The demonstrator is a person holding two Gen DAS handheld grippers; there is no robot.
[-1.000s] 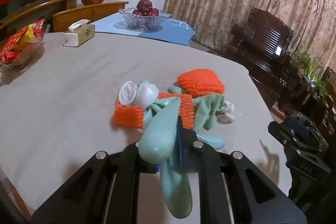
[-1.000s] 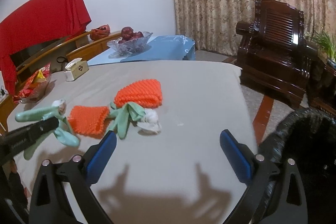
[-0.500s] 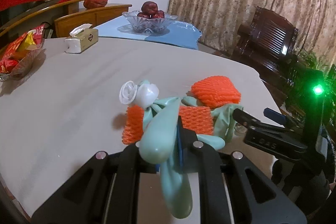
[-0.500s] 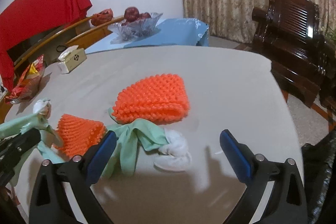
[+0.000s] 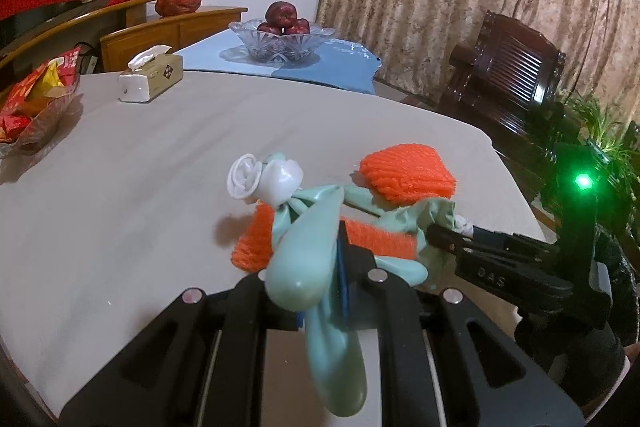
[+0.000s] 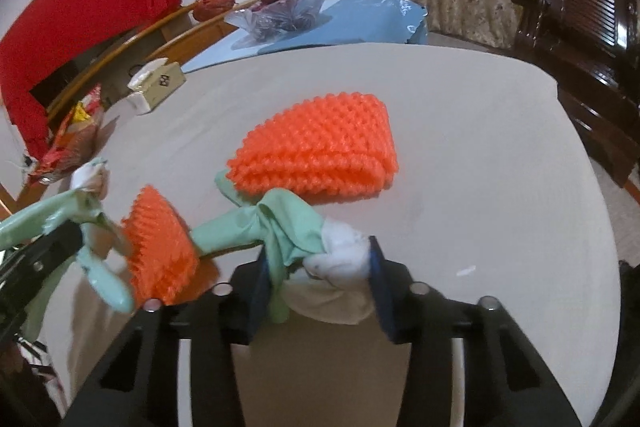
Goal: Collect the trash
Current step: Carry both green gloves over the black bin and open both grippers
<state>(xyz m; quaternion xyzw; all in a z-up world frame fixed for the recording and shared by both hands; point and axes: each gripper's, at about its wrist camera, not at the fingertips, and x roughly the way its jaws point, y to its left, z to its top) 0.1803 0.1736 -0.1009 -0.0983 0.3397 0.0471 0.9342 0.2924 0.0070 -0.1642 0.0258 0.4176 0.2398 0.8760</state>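
My left gripper (image 5: 340,267) is shut on a mint-green rubber glove (image 5: 308,247) with a white cuff, held just above the grey table (image 5: 120,187). A second green glove (image 6: 280,227) lies on the table, its white cuff (image 6: 340,259) between the jaws of my right gripper (image 6: 316,279). Those jaws are closing and both blue pads (image 6: 378,287) touch the bundle. A large orange foam net (image 6: 320,147) lies just beyond that glove. A smaller orange net (image 6: 160,251) sits to its left, beside the left gripper (image 6: 76,235).
At the table's far left stand a tissue box (image 5: 150,77) and a bowl of snack packets (image 5: 32,103). A glass bowl of apples (image 5: 282,37) rests on a blue cloth behind. A dark wooden chair (image 5: 508,75) stands off the table's right edge.
My right gripper has come forward and down to the glove on the table, and its jaws have narrowed from wide open onto it. The left gripper has stayed put with its glove.
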